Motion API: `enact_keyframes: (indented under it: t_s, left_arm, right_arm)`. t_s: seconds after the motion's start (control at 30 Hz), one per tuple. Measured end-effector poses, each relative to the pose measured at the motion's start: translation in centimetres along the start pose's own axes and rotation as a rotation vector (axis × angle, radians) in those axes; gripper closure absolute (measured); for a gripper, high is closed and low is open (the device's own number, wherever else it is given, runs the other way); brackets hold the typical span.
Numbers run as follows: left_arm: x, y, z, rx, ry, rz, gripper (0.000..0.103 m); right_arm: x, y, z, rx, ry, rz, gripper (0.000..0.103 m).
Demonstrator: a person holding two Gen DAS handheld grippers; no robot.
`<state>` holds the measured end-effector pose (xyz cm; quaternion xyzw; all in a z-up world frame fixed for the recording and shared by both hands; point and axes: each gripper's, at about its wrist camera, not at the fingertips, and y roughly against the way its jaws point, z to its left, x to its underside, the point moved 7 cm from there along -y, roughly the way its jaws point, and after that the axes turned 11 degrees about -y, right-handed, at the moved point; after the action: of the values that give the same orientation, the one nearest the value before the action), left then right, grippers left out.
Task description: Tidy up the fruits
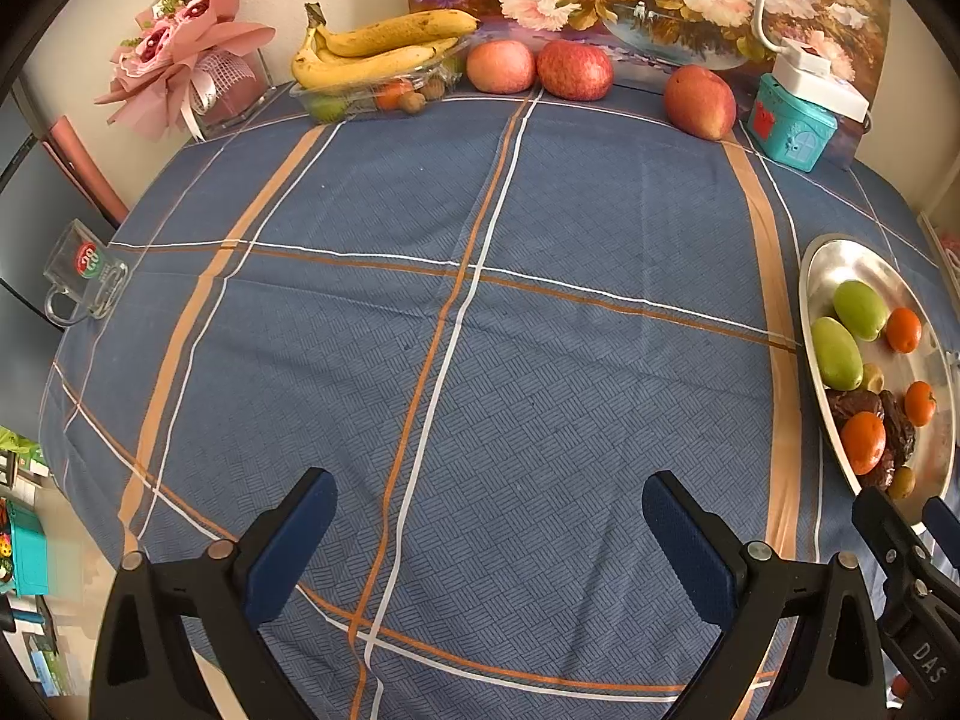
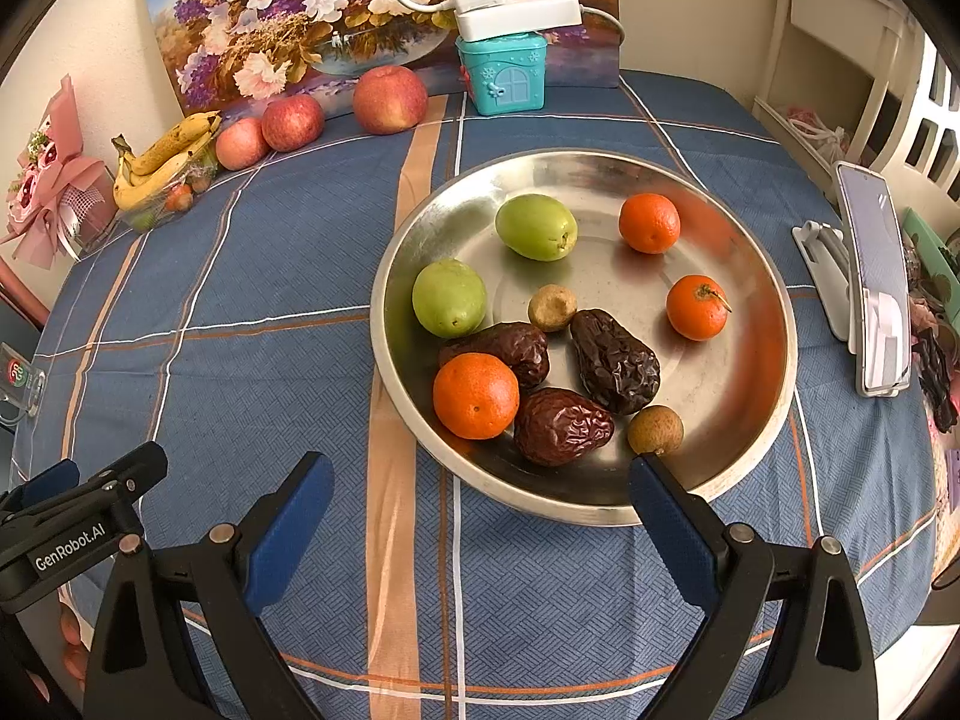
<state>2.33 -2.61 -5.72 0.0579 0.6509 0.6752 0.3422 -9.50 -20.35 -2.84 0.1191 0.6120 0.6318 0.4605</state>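
Scene: a blue checked surface (image 1: 480, 312) spread with fruit, seen over two hand-held tools.
Left tool (image 1: 489, 531): fingers wide apart, gripping nothing, hovering over bare cloth, likely waiting clear of the fruit.
Right tool (image 2: 480, 507): equally wide, nothing between its fingers, poised at the near rim of the metal dish (image 2: 774, 372), seemingly lined up for a reach in.
Dish contents: two green fruits (image 2: 449, 298), three small oranges (image 2: 476, 396), three wrinkled dark dates (image 2: 613, 360) and two little brown fruits (image 2: 655, 431), mixed rather than grouped.
Clear tray (image 1: 366, 97): by the far wall, bananas (image 1: 384, 48) piled over smaller fruit.
Loose fruit: three apples (image 1: 575, 69) in a row beside that tray.
Stage: unclear; the mix fits sorting under way or a dish being filled.
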Motion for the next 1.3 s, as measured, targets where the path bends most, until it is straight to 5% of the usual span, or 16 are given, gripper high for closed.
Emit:
enact_keyframes:
  t_s: [1.3]
  left_arm:
    - [0.02, 0.19, -0.34, -0.007, -0.001, -0.009, 0.000]
  right_arm:
    - [0.39, -0.73, -0.17, 0.036, 0.021, 0.023, 0.005]
